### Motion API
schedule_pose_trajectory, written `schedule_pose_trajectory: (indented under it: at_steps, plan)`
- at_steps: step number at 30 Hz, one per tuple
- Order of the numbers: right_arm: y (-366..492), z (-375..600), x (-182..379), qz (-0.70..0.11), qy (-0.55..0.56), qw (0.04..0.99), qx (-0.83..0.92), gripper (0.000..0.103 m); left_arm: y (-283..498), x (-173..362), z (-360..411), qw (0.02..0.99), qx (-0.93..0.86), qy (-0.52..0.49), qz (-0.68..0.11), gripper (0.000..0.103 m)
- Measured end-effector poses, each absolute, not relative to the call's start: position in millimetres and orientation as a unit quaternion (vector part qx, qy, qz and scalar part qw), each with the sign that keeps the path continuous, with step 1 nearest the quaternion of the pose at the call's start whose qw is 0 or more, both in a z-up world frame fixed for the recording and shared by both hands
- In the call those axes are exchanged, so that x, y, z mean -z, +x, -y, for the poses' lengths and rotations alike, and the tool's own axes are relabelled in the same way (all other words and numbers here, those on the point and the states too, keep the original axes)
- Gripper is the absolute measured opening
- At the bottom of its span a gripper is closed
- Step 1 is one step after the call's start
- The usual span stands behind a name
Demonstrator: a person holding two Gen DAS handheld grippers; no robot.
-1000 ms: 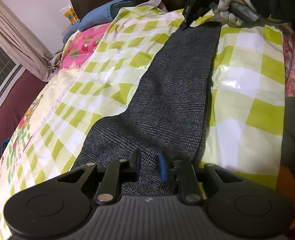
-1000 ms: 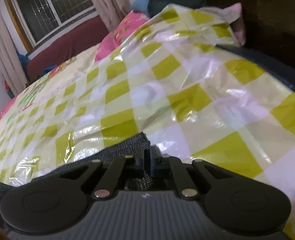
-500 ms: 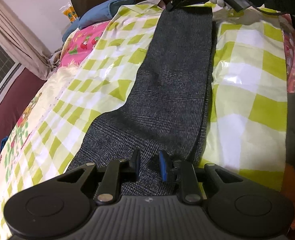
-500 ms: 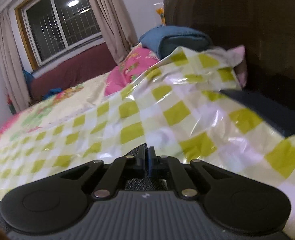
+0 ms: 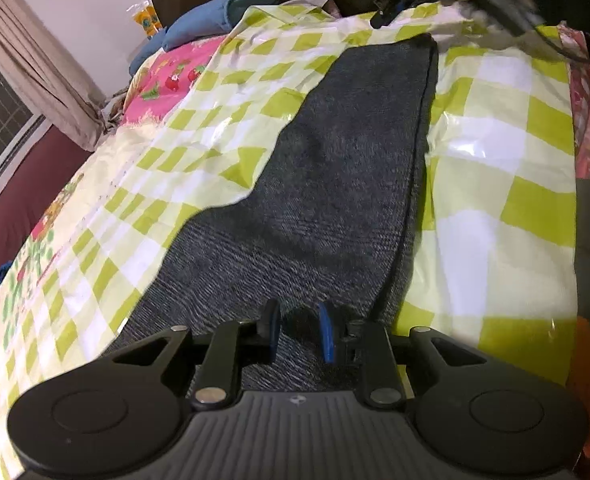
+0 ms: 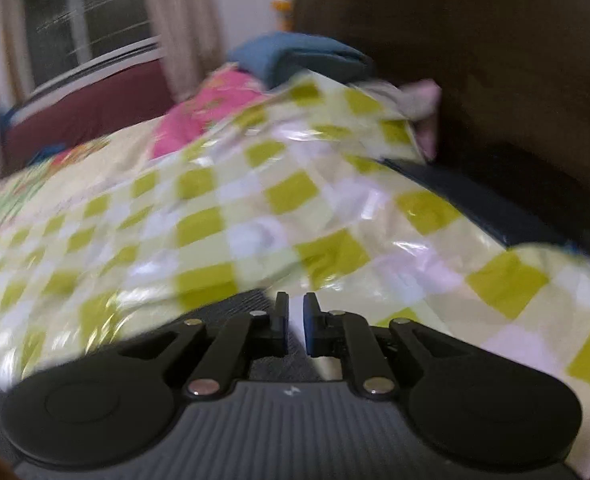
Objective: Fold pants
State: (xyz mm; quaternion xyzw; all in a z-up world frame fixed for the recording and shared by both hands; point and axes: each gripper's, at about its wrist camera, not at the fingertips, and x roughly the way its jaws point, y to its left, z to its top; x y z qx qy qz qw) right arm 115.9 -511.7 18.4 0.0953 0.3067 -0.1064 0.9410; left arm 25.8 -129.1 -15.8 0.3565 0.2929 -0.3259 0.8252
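Left cam: I see the whole pants (image 5: 335,184), a dark grey strip lying flat on the checked sheet (image 5: 503,152). My left gripper (image 5: 299,332) pinches a fold at the near end. Right gripper (image 5: 391,4) beyond the far end.

Right cam, blurred: right gripper (image 6: 294,322) opening, nothing pinched; only the pants' edge (image 6: 239,304) shows, just under the fingertips.

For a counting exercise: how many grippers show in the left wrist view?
2: left gripper at the bottom, on the pants; right gripper at the top, fingers opening, empty.
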Motion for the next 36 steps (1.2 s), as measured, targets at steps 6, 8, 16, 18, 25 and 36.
schedule_pose_trajectory:
  at_steps: [6, 8, 16, 18, 25, 36]
  plan:
    - [52.0, 529.6, -0.2, -0.314, 0.31, 0.89, 0.112, 0.025, 15.8, 26.8, 122.9, 0.817, 0.332, 0.356, -0.311, 0.041]
    - [36.6, 524.2, 2.9, -0.311, 0.328, 0.886, 0.107, 0.025, 15.2, 28.2, 122.5, 0.817, 0.334, 0.354, -0.31, 0.041]
    - [50.2, 529.0, 19.2, -0.3, 0.391, 0.861, 0.124, 0.026, 8.9, 26.7, 123.0, 0.818, 0.335, 0.357, -0.302, 0.042]
    - [54.7, 525.2, 20.3, -0.306, 0.382, 0.86, 0.141, 0.026, 7.7, 27.4, 123.6, 0.817, 0.337, 0.358, -0.301, 0.042]
    - [41.9, 529.6, 20.1, -0.297, 0.405, 0.847, 0.174, 0.028, 4.9, 22.9, 120.8, 0.821, 0.348, 0.347, -0.289, 0.047]
    - [71.1, 523.2, 26.7, -0.301, 0.406, 0.842, 0.19, 0.038, 3.5, 21.1, 127.1, 0.826, 0.36, 0.337, -0.273, 0.048]
